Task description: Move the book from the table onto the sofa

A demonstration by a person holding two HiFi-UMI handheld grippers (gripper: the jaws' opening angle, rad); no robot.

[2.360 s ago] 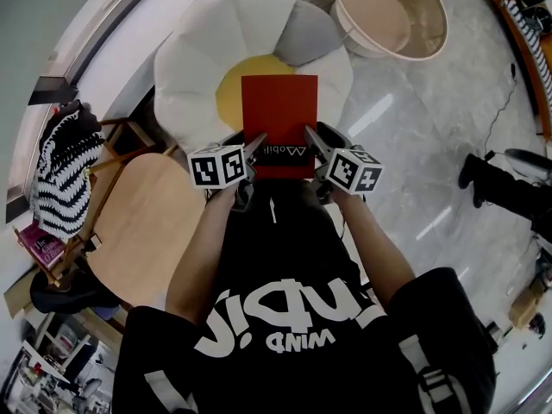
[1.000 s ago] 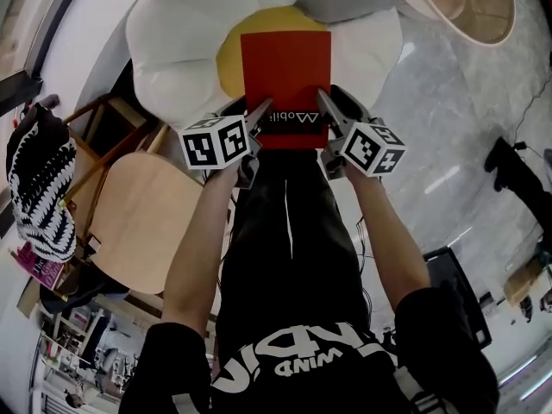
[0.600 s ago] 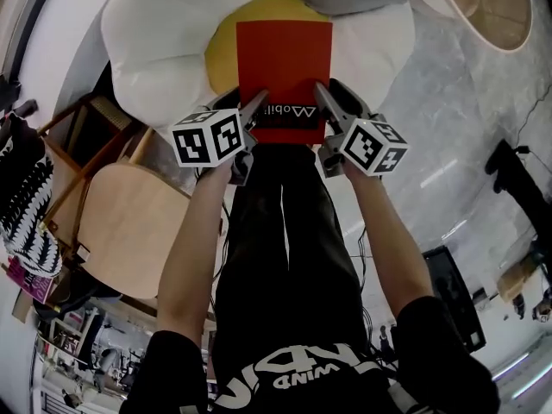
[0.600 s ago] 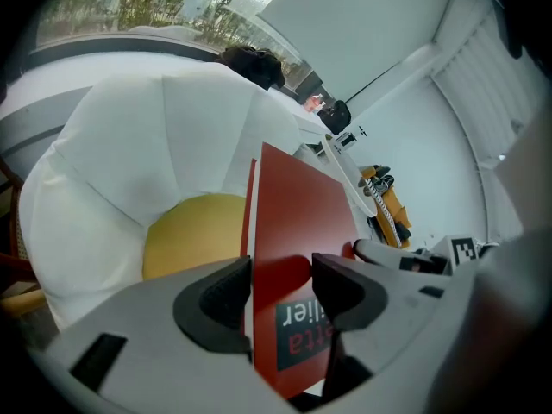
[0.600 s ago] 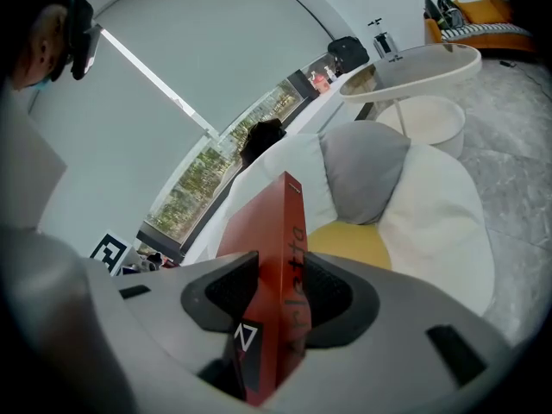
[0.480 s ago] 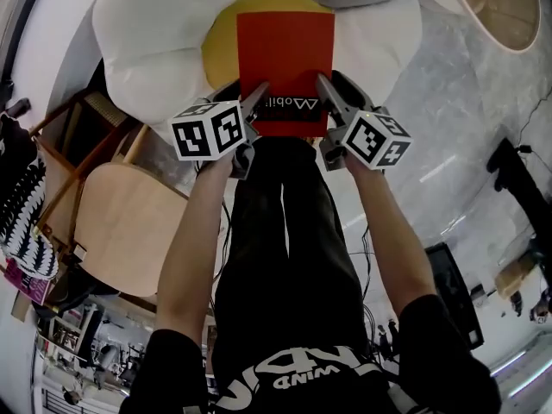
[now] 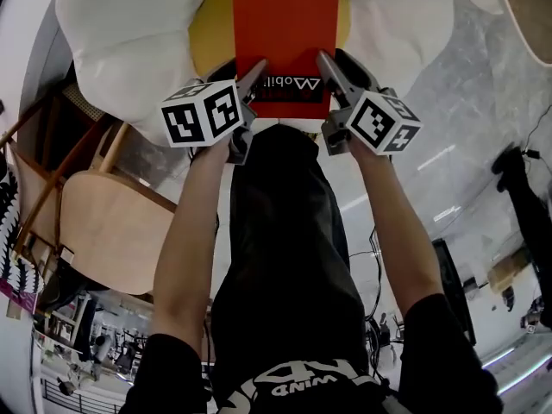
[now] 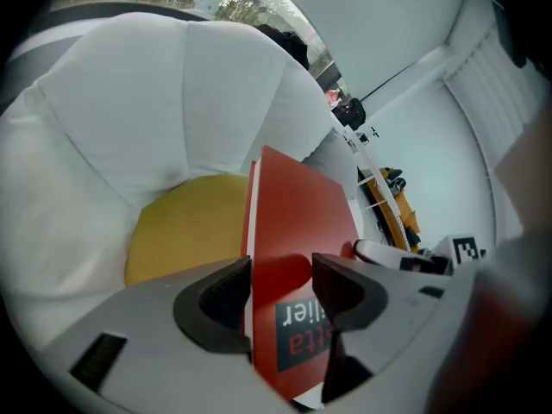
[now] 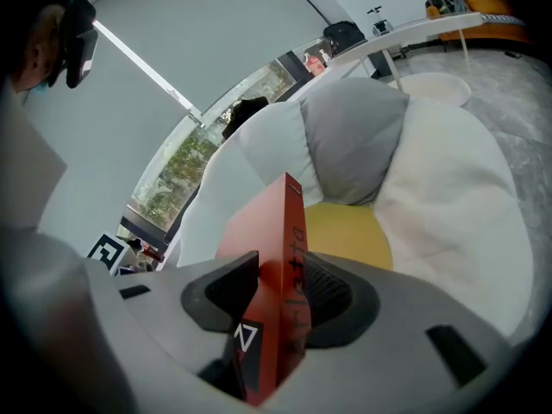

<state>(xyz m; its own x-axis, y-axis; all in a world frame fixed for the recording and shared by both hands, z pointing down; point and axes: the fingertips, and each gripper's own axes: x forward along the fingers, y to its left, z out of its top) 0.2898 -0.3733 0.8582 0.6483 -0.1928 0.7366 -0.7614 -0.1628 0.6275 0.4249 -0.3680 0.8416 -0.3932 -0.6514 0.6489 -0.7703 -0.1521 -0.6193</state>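
Left hand-held gripper (image 7: 252, 76): clamped on near-left corner of book (image 7: 285, 33). Book: red, thin, hard-covered; held over yellow centre (image 7: 211, 41) of sofa (image 7: 129, 33), contact not discernible. Judged light, stiff, cover perhaps slick; best pinched at near corners. Right hand-held gripper (image 7: 326, 67): clamped on near-right corner.

Book (image 7: 285, 37): red cover, with a black label lettered in white and red. Sofa (image 7: 121, 33): white petal cushions, yellow centre, one grey petal. Black-and-white square markers noted on the cubes of left gripper (image 7: 257, 67) and right gripper (image 7: 323, 60); jaws grey. Chair (image 7: 103, 231): pale wood.
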